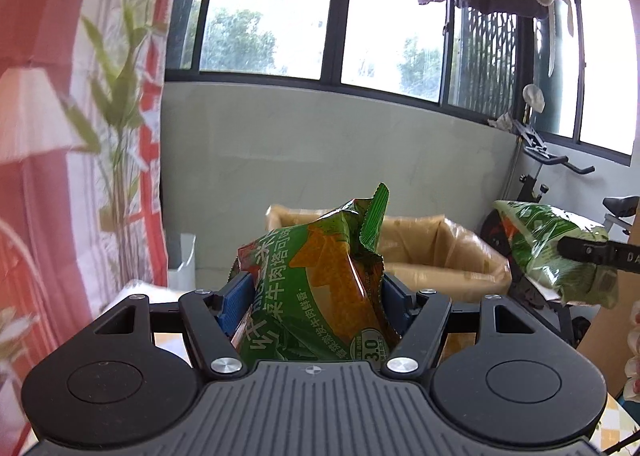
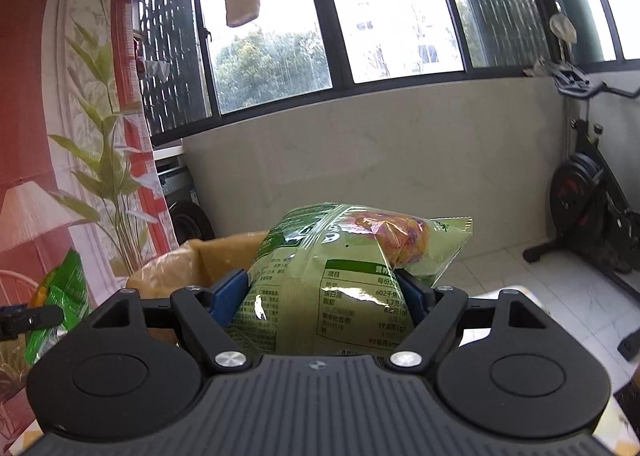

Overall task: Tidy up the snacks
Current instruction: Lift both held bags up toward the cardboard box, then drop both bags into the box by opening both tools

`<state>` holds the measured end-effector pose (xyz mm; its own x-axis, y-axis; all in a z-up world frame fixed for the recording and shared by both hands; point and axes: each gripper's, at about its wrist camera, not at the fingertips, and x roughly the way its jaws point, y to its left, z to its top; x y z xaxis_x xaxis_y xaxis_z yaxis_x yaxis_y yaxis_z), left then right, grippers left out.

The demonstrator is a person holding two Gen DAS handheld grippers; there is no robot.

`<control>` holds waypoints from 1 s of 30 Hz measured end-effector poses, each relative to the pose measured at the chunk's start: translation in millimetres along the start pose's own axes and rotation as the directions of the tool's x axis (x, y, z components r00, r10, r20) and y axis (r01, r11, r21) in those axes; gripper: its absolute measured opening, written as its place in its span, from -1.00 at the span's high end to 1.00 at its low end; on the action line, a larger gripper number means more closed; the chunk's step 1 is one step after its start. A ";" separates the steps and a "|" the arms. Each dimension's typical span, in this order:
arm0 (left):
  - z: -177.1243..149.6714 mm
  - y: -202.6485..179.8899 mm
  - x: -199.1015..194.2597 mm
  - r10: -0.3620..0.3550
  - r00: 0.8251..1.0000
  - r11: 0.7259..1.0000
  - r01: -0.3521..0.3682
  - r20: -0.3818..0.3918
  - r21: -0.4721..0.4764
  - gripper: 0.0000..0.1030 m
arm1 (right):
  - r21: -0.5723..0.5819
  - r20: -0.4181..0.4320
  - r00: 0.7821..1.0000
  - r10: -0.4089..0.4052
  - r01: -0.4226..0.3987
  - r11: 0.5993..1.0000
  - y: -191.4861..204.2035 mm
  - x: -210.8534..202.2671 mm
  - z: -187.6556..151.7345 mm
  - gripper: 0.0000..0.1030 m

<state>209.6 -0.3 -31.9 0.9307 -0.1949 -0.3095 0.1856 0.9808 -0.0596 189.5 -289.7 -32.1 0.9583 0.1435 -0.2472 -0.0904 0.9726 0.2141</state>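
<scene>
Both tongs are mid-carry: the left tongs (image 1: 316, 296) clamp a green chip bag (image 1: 320, 288), the right tongs (image 2: 324, 296) clamp a pale green snack bag (image 2: 344, 276), both held aloft before the lined cardboard box (image 1: 440, 252). Next, likely, comes lowering each bag into it.

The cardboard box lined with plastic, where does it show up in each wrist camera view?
Left wrist view: the cardboard box sits centre-right, straight behind the dark green snack bag held in the left gripper.
Right wrist view: the box sits left of centre, partly hidden behind the pale green snack bag held in the right gripper.
Shared landmark: the exercise bike at the right.
</scene>
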 end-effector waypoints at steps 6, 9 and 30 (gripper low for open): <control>30.3 -6.7 30.9 -0.014 1.000 1.000 0.013 0.018 0.015 -0.38 | -0.091 0.006 1.000 0.023 -0.023 0.996 11.9 39.1 18.7 -0.55; 44.5 -9.2 47.9 -0.025 1.000 1.000 0.025 0.011 0.011 -0.39 | -0.135 -0.015 0.999 0.047 -0.049 0.990 19.8 62.1 28.0 -0.54; 69.6 -13.5 189.7 -0.081 0.988 0.997 0.080 -0.134 -0.008 -0.64 | -0.115 -0.198 0.971 0.138 -0.163 0.980 34.9 191.1 38.6 -0.59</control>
<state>405.5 -50.6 -23.8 0.8622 -0.2714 -0.4278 0.2573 0.9620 -0.0917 379.9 -235.4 -35.3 0.8640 0.3095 -0.3971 -0.2755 0.9508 0.1417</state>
